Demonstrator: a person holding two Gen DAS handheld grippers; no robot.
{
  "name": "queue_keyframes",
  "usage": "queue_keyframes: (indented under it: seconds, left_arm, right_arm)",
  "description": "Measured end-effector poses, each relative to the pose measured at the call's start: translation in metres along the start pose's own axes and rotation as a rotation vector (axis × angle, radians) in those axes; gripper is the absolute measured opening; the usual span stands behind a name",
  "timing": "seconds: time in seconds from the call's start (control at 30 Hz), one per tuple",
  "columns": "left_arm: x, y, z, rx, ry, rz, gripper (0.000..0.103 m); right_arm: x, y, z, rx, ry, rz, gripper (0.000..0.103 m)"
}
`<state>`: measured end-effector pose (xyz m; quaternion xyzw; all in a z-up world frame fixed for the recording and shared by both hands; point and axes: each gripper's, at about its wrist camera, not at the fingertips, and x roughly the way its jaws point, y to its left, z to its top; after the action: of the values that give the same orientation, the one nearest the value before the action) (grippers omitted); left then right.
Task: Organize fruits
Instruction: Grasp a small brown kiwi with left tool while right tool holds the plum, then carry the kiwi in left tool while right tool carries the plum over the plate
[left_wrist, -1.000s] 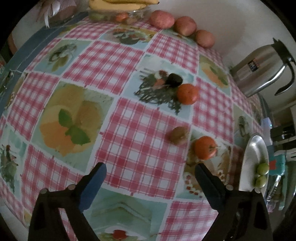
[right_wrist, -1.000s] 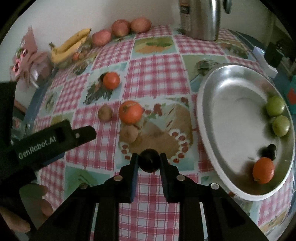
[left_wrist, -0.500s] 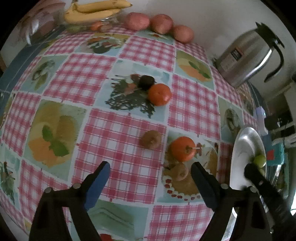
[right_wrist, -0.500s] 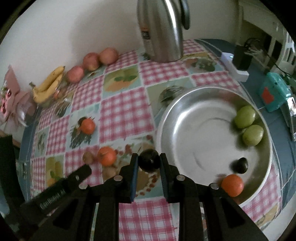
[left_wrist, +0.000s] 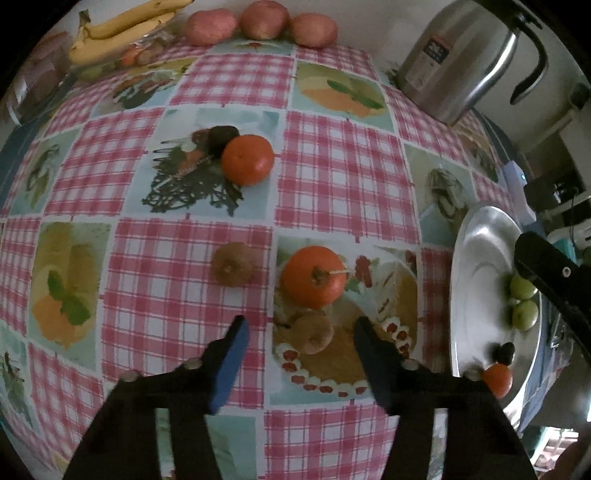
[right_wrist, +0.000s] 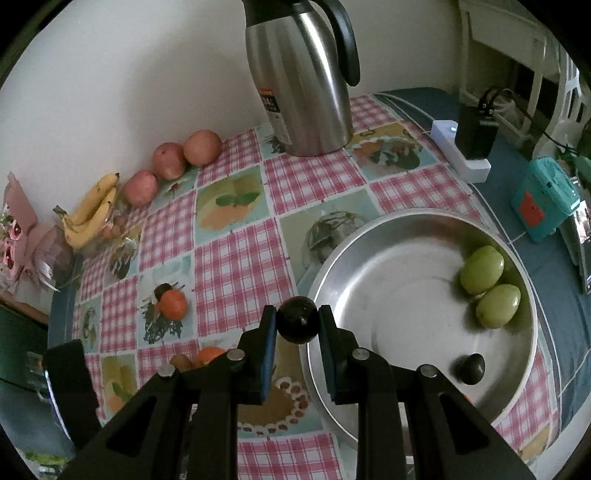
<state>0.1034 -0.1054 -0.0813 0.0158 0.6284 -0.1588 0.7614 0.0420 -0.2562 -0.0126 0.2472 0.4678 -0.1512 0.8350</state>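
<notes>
My right gripper is shut on a dark plum and holds it in the air at the near left rim of the silver bowl. The bowl holds two green fruits, a dark plum and an orange. My left gripper is open above the checked tablecloth, with a brown kiwi between its fingers. An orange lies just beyond it, another kiwi to the left, and a further orange with a dark plum farther back.
A steel thermos jug stands at the back. Three red apples and bananas lie along the wall. A white power strip and a teal box sit right of the bowl.
My right gripper has lifted the plum and carried it right toward the bowl. My left gripper has moved forward and right, so the near kiwi now lies between its fingers.
</notes>
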Motion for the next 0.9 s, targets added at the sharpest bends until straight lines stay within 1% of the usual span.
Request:
queue_keyframes:
  seconds: [0.03,0.07,0.13,0.17,0.23,0.37,0.4,0.43,0.6,0.63,0.7,0.8,0.83,0.87,0.9]
  left_arm:
    - [0.000,-0.002,-0.001,0.007,0.001,0.002,0.051]
    - [0.001,-0.003,-0.002,0.015,0.001,0.007,0.049]
    - [0.003,-0.007,-0.001,0.020,0.002,0.016,0.035]
    - [0.004,-0.008,-0.001,0.018,0.003,0.015,0.033]
    - [0.003,-0.008,-0.002,0.016,-0.001,0.009,0.025]
    - [-0.002,-0.006,-0.004,0.016,-0.010,0.008,0.023]
    - [-0.004,-0.005,-0.005,0.016,-0.011,0.006,0.021]
    - [-0.005,-0.006,-0.005,0.016,-0.014,0.004,0.016]
    - [-0.007,-0.006,-0.006,0.015,-0.024,0.013,0.017]
    - [-0.007,-0.006,-0.006,0.014,-0.026,0.014,0.019]
    - [-0.006,-0.006,-0.005,0.020,-0.028,0.016,0.020]
    - [0.000,-0.009,-0.006,0.036,-0.010,0.015,0.028]
    - [0.002,-0.010,-0.006,0.041,-0.006,0.018,0.029]
    - [0.005,-0.011,-0.006,0.048,0.001,0.031,0.029]
    - [0.010,-0.010,-0.006,0.053,0.011,0.063,0.029]
  right_arm:
    - [0.000,0.000,0.000,0.000,0.001,0.001,0.023]
    - [-0.001,-0.001,0.000,-0.001,0.000,0.004,0.023]
    - [-0.003,-0.002,-0.002,0.001,-0.001,0.013,0.023]
    - [-0.004,-0.003,-0.002,0.005,-0.002,0.019,0.023]
    - [-0.006,-0.005,-0.003,0.017,-0.007,0.029,0.023]
    - [-0.010,-0.009,-0.004,0.025,-0.015,0.040,0.023]
    - [-0.010,-0.010,-0.004,0.029,-0.016,0.044,0.023]
    - [-0.010,-0.012,-0.005,0.033,-0.015,0.047,0.023]
    - [-0.008,-0.018,-0.005,0.049,-0.003,0.060,0.023]
    - [-0.008,-0.019,-0.006,0.051,0.000,0.062,0.023]
    - [-0.008,-0.020,-0.006,0.055,0.000,0.064,0.023]
    - [-0.009,-0.022,-0.007,0.060,-0.001,0.070,0.023]
    - [-0.009,-0.022,-0.007,0.061,-0.001,0.070,0.023]
    - [-0.009,-0.022,-0.007,0.061,-0.001,0.070,0.023]
    - [-0.009,-0.022,-0.007,0.061,0.000,0.069,0.023]
